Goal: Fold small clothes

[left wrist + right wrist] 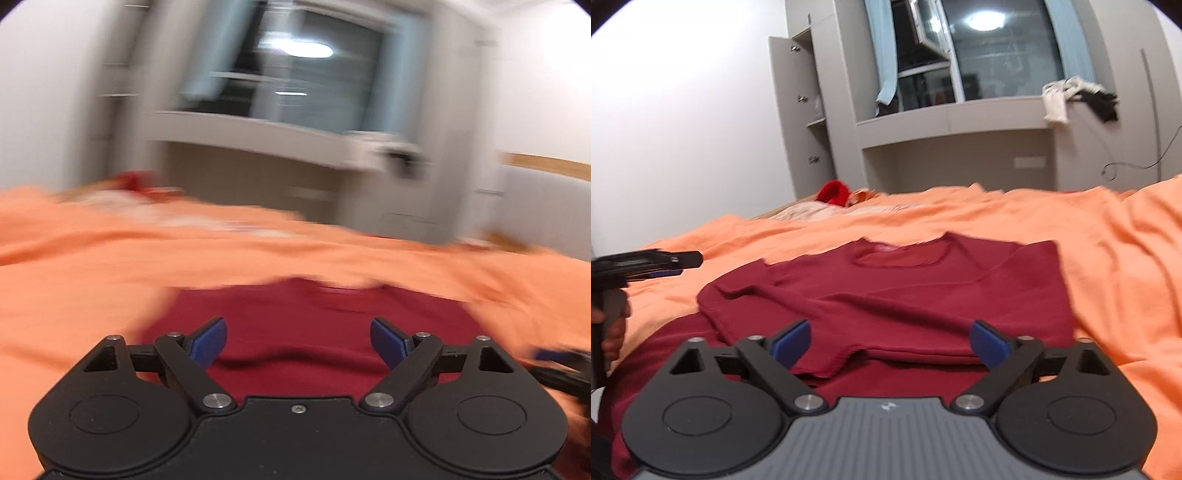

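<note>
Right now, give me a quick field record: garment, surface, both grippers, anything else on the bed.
garment: dark red T-shirt, partly folded, one sleeve out to the left
surface: orange bedsheet
left gripper: open, nothing between the jaws, over the shirt
right gripper: open, nothing gripped, at the shirt's near edge
other: bright red item at the far end

Left wrist view is motion-smeared: window [295, 70], ledge and orange bedsheet [92, 295] ahead of the left tongs [298, 341] have no sharp edges, and the red shirt [314, 332] collar is unreadable. Right wrist view: right tongs [891, 343] body hides the shirt's [886, 295] near hem; left tongs [646, 262] and hand [613, 332] cut off at frame edge; collar label too small to read.
</note>
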`<act>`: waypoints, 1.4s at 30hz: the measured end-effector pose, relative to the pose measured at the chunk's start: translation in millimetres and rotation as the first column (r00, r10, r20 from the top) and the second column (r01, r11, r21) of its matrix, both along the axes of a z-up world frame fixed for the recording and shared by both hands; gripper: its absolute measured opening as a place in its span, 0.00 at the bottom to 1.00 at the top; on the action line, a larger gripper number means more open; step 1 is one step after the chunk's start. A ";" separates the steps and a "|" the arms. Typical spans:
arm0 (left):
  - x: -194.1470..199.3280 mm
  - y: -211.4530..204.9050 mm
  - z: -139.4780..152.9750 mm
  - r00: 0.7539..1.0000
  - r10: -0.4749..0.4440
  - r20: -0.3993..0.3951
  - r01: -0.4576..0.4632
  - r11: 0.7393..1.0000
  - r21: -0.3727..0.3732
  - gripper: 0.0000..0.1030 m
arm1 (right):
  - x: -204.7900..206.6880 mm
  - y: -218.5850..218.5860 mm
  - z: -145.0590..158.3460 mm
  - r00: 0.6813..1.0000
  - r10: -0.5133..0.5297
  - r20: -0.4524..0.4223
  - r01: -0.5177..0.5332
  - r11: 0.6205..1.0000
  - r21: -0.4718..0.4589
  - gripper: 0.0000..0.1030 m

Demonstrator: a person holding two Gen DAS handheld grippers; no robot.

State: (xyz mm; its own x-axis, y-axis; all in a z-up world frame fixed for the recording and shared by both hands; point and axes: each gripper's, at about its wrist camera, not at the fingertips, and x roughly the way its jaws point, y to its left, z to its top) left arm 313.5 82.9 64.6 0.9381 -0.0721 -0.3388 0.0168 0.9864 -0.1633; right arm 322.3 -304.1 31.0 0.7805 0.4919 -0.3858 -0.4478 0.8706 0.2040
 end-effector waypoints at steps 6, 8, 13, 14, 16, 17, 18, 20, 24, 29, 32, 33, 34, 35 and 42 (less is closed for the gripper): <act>24.9 69.1 -24.5 0.960 0.238 -0.145 -0.259 0.955 -0.147 0.74 | 23.5 24.3 -8.7 0.995 0.066 -0.075 -0.063 0.997 0.035 0.68; 31.4 88.7 -34.7 0.953 0.225 -0.202 -0.275 0.923 -0.270 0.62 | 31.4 30.3 -17.1 0.991 0.070 -0.118 -0.066 0.997 0.037 0.54; 45.3 112.1 -51.6 0.947 0.191 -0.257 -0.288 0.859 -0.423 0.43 | 32.9 35.1 -29.1 0.987 0.071 -0.141 -0.068 0.997 0.028 0.25; 47.0 111.4 -54.1 0.950 0.181 -0.255 -0.281 0.851 -0.443 0.33 | 31.3 34.9 -28.9 0.988 0.075 -0.138 -0.072 0.997 0.028 0.18; 51.2 114.7 -58.4 0.957 0.152 -0.248 -0.257 0.839 -0.480 0.14 | 28.7 37.5 -28.7 0.989 0.081 -0.127 -0.080 0.997 0.014 0.12; 50.6 111.2 -58.1 0.959 0.153 -0.240 -0.255 0.836 -0.486 0.11 | 27.0 39.3 -28.3 0.989 0.083 -0.120 -0.083 0.997 0.003 0.09; 50.9 108.0 -57.8 0.960 0.166 -0.224 -0.258 0.836 -0.485 0.09 | 25.6 41.4 -27.8 0.990 0.085 -0.110 -0.087 0.996 -0.008 0.08; 39.7 99.6 -47.0 0.962 0.226 -0.152 -0.271 0.848 -0.456 0.08 | 21.6 46.2 -26.9 0.990 0.101 -0.094 -0.104 0.994 -0.031 0.07; 39.1 75.6 -36.9 0.942 0.306 -0.137 -0.331 0.914 -0.235 0.08 | 16.2 54.8 -26.2 0.991 0.112 -0.071 -0.117 0.990 -0.081 0.06; 42.3 89.6 -45.3 0.925 0.305 -0.228 -0.366 0.877 -0.311 0.21 | 13.9 49.7 -23.3 0.990 0.119 -0.074 -0.124 0.990 -0.060 0.06; 35.2 91.6 -38.5 0.919 0.334 -0.209 -0.385 0.874 -0.297 0.36 | 8.9 46.4 -16.9 0.989 0.134 -0.065 -0.137 0.989 -0.051 0.05; 33.1 90.6 -35.7 0.921 0.336 -0.198 -0.382 0.878 -0.287 0.40 | 6.5 45.1 -14.6 0.988 0.138 -0.063 -0.141 0.989 -0.045 0.05; 31.8 88.7 -33.3 0.924 0.336 -0.183 -0.376 0.885 -0.274 0.46 | 3.8 42.9 -11.6 0.988 0.144 -0.063 -0.146 0.989 -0.031 0.05; 29.2 86.4 -30.1 0.927 0.334 -0.171 -0.369 0.892 -0.261 0.49 | 1.4 40.3 -9.0 0.987 0.147 -0.062 -0.148 0.989 -0.020 0.05; 37.8 61.3 -29.1 0.934 0.290 -0.207 -0.315 0.944 -0.100 0.59 | -2.0 36.4 -6.3 0.985 0.142 -0.095 -0.145 0.989 -0.025 0.05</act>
